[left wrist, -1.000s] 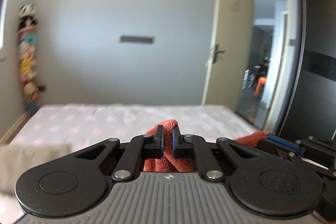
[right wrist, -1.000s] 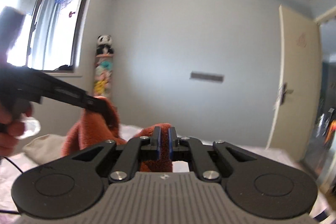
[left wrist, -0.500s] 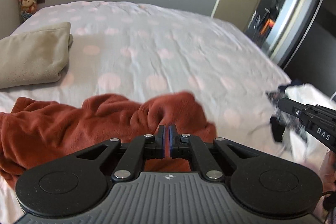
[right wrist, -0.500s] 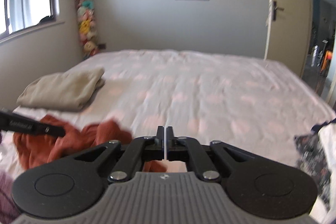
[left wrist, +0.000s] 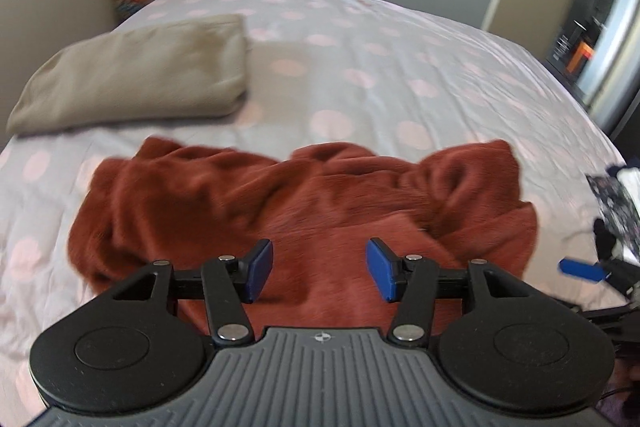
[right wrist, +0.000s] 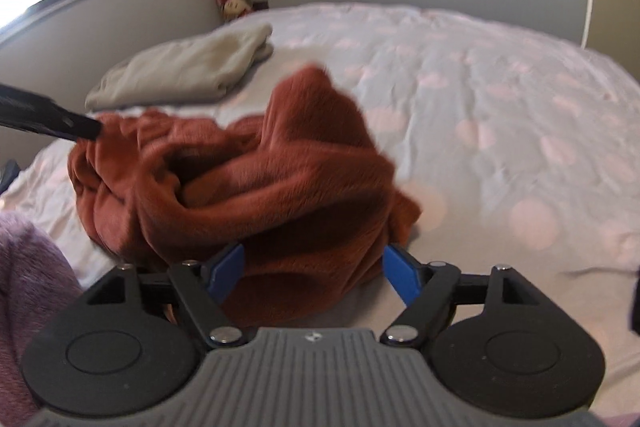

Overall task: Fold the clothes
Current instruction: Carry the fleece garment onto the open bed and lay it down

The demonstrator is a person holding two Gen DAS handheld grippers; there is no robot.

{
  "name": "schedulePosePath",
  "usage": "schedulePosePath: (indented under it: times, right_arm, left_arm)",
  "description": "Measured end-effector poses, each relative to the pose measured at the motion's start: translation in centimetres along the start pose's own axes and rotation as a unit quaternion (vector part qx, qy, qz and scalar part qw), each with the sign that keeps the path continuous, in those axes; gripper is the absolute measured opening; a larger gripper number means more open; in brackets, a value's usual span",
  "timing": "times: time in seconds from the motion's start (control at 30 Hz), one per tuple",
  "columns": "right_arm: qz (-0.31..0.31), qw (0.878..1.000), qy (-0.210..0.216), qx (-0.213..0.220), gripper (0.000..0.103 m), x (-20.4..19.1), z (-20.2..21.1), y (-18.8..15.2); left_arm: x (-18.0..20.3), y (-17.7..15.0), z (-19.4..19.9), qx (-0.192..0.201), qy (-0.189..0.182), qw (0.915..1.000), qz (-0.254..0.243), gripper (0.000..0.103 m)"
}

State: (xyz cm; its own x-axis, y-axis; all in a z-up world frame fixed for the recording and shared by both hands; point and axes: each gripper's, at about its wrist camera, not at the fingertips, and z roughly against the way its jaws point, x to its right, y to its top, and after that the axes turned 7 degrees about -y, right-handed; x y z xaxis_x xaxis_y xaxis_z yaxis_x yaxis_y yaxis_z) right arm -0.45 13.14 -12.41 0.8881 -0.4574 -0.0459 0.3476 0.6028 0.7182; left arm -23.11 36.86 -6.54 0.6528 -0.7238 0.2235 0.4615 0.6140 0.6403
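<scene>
While both handheld grippers hang with their jaws spread wide and gripping nothing, a rust-red fleece garment [left wrist: 304, 195] lies crumpled near the front edge of a bed [left wrist: 400, 75] covered in a pale sheet with pink dots. Seen from the left gripper [left wrist: 319, 269], the fleece spreads in a loose, rumpled sheet directly below the blue pads, its far edge bunched into ridges. From the right gripper [right wrist: 313, 277], the same garment [right wrist: 248, 179] looks heaped, with 1 flap standing up and motion-blurred, and the tip of the left gripper [right wrist: 86, 128] just at its left end.

Beyond it, toward the wall, a beige item [left wrist: 136, 75] rests flat and squared off, apparently already folded. A purple cloth [right wrist: 28, 291] shows at the lower left of the right view, and a dark patterned pile [left wrist: 614, 203] sits at the bed's right edge.

Risks from here, as a judgement: the plush fabric is thick and layered, so a pinch into the heap could catch 2 layers at once and drag the whole bundle rather than 1 edge. Hems and corners are buried in the wrinkles, so a grab at the wrong spot would fold it askew. Lying close to the bed's front edge, it could also slide off if tugged forward.
</scene>
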Motion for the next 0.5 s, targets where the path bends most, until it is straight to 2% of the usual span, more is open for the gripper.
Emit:
schedulePosePath:
  times: [0.07,0.13,0.2,0.23,0.3,0.4,0.5]
  right_arm:
    - [-0.015,1.000,-0.001,-0.019,0.075,0.2,-2.4,-0.3]
    - [-0.048,0.998,0.004,-0.036,0.057,0.6,-4.1,-0.5]
    - [-0.081,0.996,0.021,-0.035,0.017,1.1,-4.4,-0.6]
    - [-0.091,0.995,0.024,-0.028,0.013,1.2,-4.1,-0.5]
    - [-0.084,0.996,-0.002,0.005,0.008,1.4,-2.5,0.1]
    - [-0.110,0.992,-0.042,0.045,0.007,3.5,-0.1,0.9]
    - [-0.149,0.983,-0.079,0.077,0.006,6.3,2.1,1.7]
  left_arm:
    - [-0.9,-0.3,0.3,0.001,0.012,0.9999,0.013,0.050]
    - [-1.6,-0.6,0.6,0.001,0.019,0.9995,0.024,0.050]
    - [-2.2,-1.0,0.9,0.001,0.023,0.9992,0.034,0.050]
    - [-2.5,-1.2,0.9,0.000,0.025,0.9989,0.039,0.050]
    - [-3.0,-1.5,0.8,-0.003,0.029,0.9983,0.050,0.050]
    - [-3.3,-1.7,0.8,-0.003,0.031,0.9980,0.055,0.050]
    - [-3.4,-1.6,0.9,-0.001,0.028,0.9982,0.052,0.050]
